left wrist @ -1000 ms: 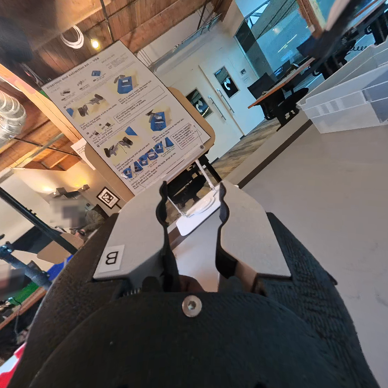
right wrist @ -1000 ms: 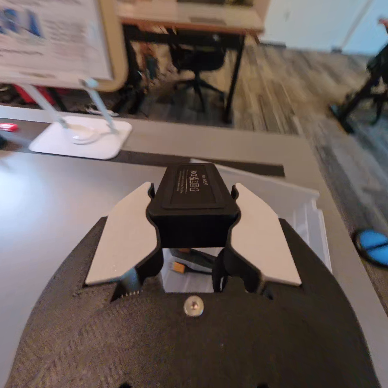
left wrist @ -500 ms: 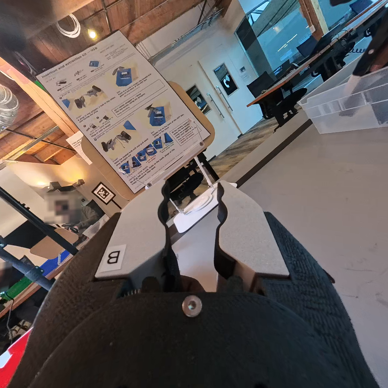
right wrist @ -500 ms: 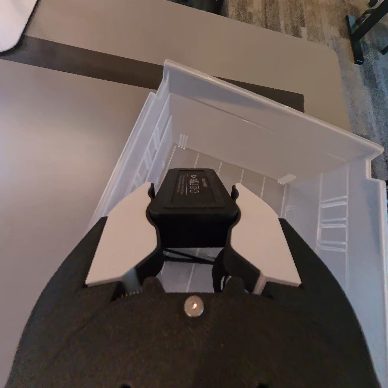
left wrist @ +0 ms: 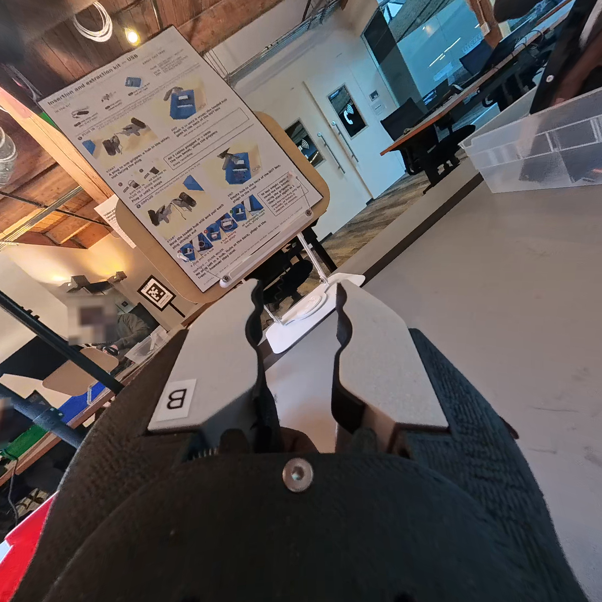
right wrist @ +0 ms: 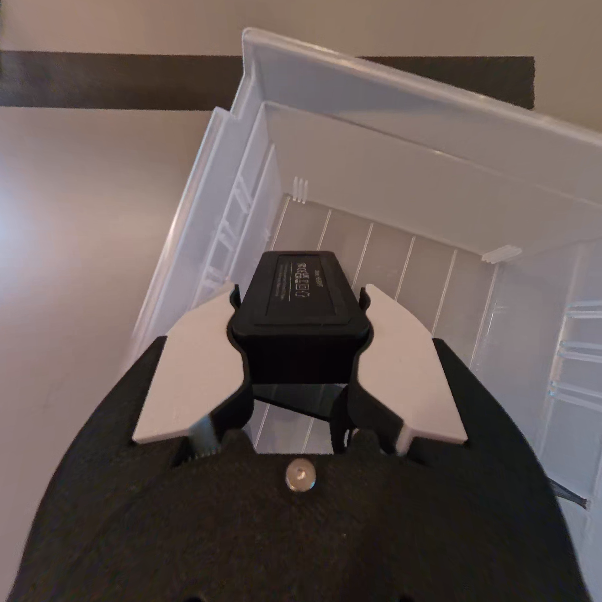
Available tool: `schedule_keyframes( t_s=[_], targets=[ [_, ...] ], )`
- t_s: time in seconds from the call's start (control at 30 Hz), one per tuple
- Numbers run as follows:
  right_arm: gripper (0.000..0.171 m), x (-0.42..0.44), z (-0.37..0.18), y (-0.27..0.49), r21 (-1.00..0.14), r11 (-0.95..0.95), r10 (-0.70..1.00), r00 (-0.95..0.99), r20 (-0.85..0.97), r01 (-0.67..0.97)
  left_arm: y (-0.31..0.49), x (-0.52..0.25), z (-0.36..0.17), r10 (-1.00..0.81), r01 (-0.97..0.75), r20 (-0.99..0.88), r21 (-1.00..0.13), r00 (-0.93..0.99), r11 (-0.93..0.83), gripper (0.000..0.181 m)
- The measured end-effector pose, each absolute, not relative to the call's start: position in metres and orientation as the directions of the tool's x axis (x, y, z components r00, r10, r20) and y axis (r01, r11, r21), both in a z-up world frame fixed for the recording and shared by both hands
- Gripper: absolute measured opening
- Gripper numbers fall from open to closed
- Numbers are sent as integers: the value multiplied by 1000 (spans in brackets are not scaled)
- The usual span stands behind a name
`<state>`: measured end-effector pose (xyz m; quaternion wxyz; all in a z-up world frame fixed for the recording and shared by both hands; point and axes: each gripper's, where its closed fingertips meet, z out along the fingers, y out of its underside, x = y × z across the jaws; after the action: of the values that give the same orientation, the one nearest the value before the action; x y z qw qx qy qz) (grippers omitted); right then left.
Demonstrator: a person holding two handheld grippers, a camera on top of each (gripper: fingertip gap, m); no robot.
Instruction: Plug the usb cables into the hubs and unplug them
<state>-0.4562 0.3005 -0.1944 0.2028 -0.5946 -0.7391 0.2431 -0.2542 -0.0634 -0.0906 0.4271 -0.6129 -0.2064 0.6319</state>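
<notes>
My right gripper [right wrist: 299, 290] is shut on a black USB hub [right wrist: 303, 293]; both pads press its sides. It holds the hub inside the mouth of a clear plastic bin [right wrist: 391, 130], above the bin's ribbed floor. A dark flat shape [right wrist: 293, 400] shows under the hub; I cannot tell what it is. My left gripper [left wrist: 298, 286] is open with nothing between its fingers, low over the grey table [left wrist: 488, 293]. The bin also shows in the left wrist view [left wrist: 521, 156] at the far right, with a dark shape behind its wall.
An instruction board [left wrist: 182, 156] on a white stand base [left wrist: 303, 312] stands at the table's far edge. A dark strip [right wrist: 130, 81] crosses the table behind the bin. A black cable end [right wrist: 580, 503] pokes out at the right. A person's arm [left wrist: 570, 65] reaches over the bin. Across from one pair of fingers to the other is roughly 45 centimetres.
My right gripper carried the hub from above the table over the bin and down into its mouth, tilting downward. My left gripper's fingers closed a little on nothing and it barely moved.
</notes>
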Motion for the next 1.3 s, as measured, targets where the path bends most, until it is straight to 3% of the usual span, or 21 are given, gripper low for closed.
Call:
schedule_keyframes(
  t_s=[0.53,0.7,0.8,0.9,0.97,1.03,1.17,1.3],
  targets=[
    [72,-448,-197,305,-516,301,953,-254,162,802,-63,-252,-91,777,-292,-620,-767,111,-571,42],
    [71,-451,-193,307,-546,299,954,-246,170,783,-63,-252,-90,775,-293,-623,-764,107,-575,42],
    [67,-458,-171,308,-640,282,959,-226,170,715,-64,-252,-90,785,-288,-609,-777,115,-560,42],
    [65,-468,-119,301,-832,203,972,-207,109,517,-65,-253,-90,813,-279,-565,-811,143,-514,42],
    [66,-467,-68,291,-955,91,972,-234,24,282,-65,-254,-91,842,-268,-509,-849,182,-455,42],
    [75,-456,-14,286,-997,-77,955,-285,-78,17,-66,-255,-92,871,-248,-437,-890,225,-382,42],
    [101,-416,70,306,-835,-349,923,-309,-228,-426,-66,-257,-96,903,-190,-267,-959,337,-212,42],
    [107,-372,112,328,-647,-407,914,-278,-297,-645,-66,-257,-94,902,-151,-129,-986,413,-71,43]
  ],
)
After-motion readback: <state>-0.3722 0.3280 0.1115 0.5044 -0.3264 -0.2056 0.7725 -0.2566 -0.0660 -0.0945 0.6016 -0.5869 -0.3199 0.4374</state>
